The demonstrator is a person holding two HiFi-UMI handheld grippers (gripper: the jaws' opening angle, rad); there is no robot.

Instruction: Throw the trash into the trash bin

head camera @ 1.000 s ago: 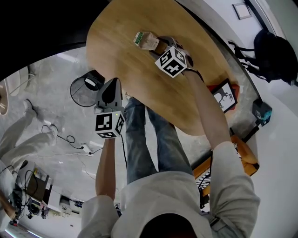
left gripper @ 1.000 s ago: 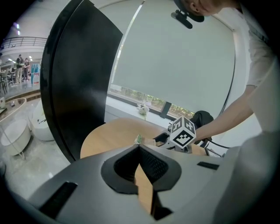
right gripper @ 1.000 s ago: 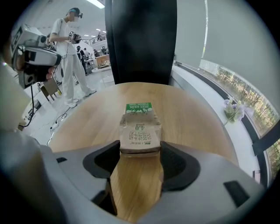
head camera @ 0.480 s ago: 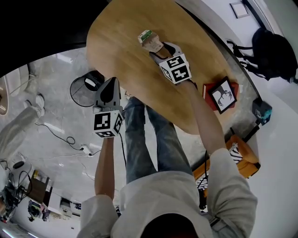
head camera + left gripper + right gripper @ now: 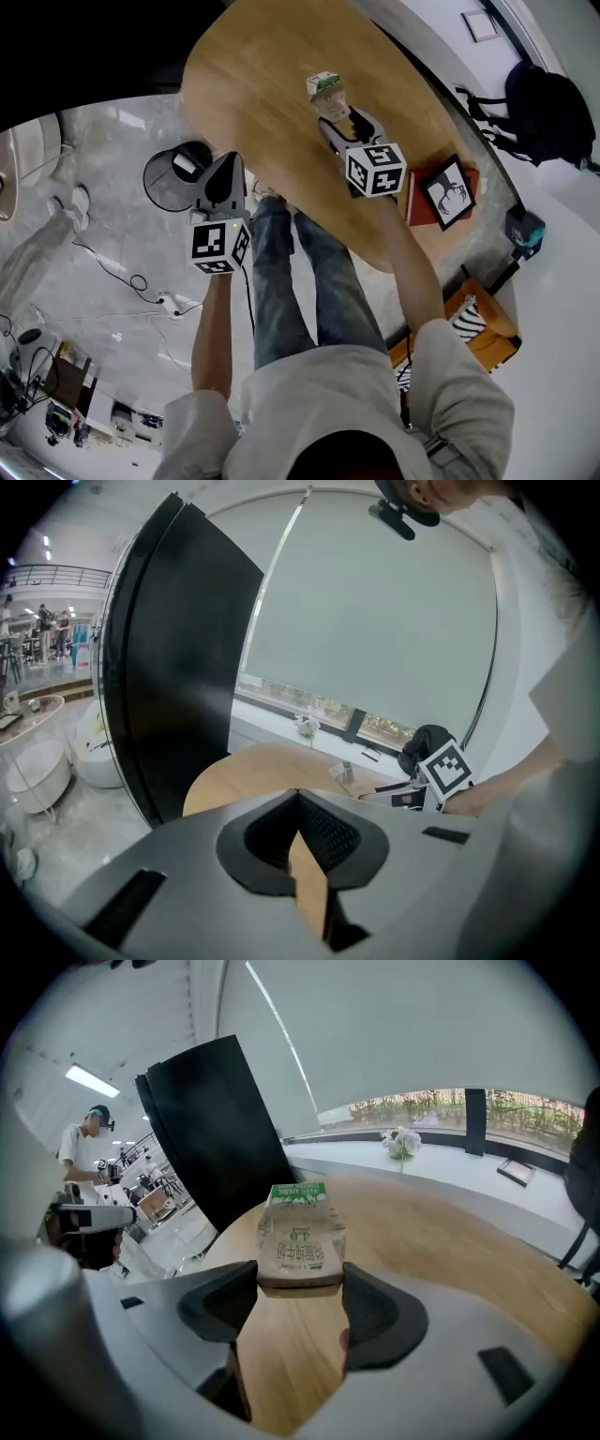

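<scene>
Over the far part of the oval light-wood table [image 5: 253, 84], your right gripper [image 5: 342, 124] is pinching the small beige milk carton with the green top [image 5: 300, 1237] low on its sides. One jaw is pressing on each flank, so the carton is sitting upright right at the jaw tips and rising beyond them. Whether its base is touching the wood cannot be told. Off the table's near edge, your left gripper [image 5: 298, 794] is hovering with its jaws pressed together on nothing, near the round black wire-mesh trash bin [image 5: 169, 178], which is standing on the grey floor [image 5: 112, 244].
</scene>
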